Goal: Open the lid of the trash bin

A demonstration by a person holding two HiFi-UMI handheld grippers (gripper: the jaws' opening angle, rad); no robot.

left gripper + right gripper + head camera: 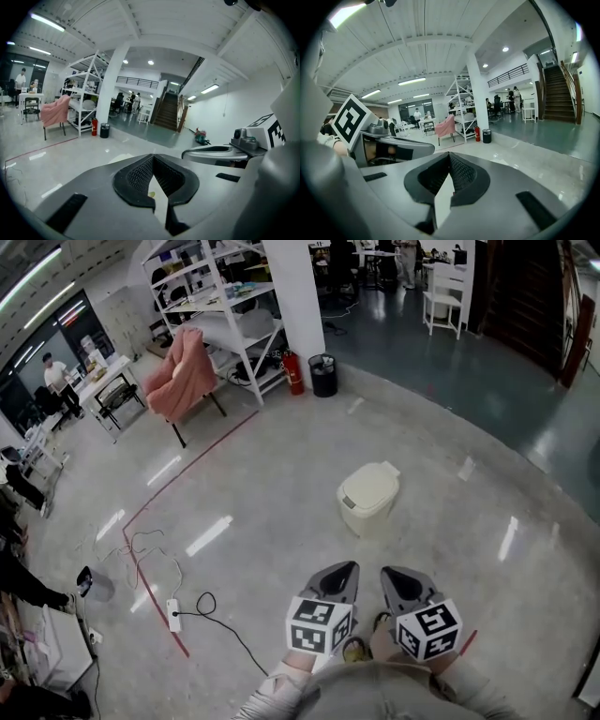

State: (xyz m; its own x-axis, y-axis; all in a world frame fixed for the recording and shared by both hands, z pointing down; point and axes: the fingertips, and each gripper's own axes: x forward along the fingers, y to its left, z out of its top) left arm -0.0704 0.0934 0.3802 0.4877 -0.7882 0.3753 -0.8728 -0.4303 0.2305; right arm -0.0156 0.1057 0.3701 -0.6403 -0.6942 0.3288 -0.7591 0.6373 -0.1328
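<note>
The cream plastic trash bin [368, 495], a squat tub with rounded corners and a domed lid [372, 477], stands alone on the polished grey concrete floor [281, 484]. It is ahead of the person and well apart from both tongs. The lid lies shut, with a small tab jutting from its far edge. A recessed patch marks the near wall, but it is too small to tell whether that is a latch.

The left tongs [349, 565] and the right tongs [386, 570] are held low, side by side near the body, tips toward the bin. In each gripper view the ridged black rubber pads [138, 176] are clenched tip to tip with nothing between them.

This looks like the approach, with the lid untouched. The next move calls for closing the gap and coming down to the bin's height. One tip would then go under the lid's rim or onto a release. The glossy plastic looks slick, and a light bin may skate on so smooth a floor, so the other tongs could steady the body.

Farther out are:
- a white power strip [173, 614] with a black cable
- a red tape line [155, 493]
- a pink upholstered chair [183, 371]
- a red fire extinguisher [293, 373]
- a black cylindrical waste bin [322, 375]
- white metal shelving [220, 296]
</note>
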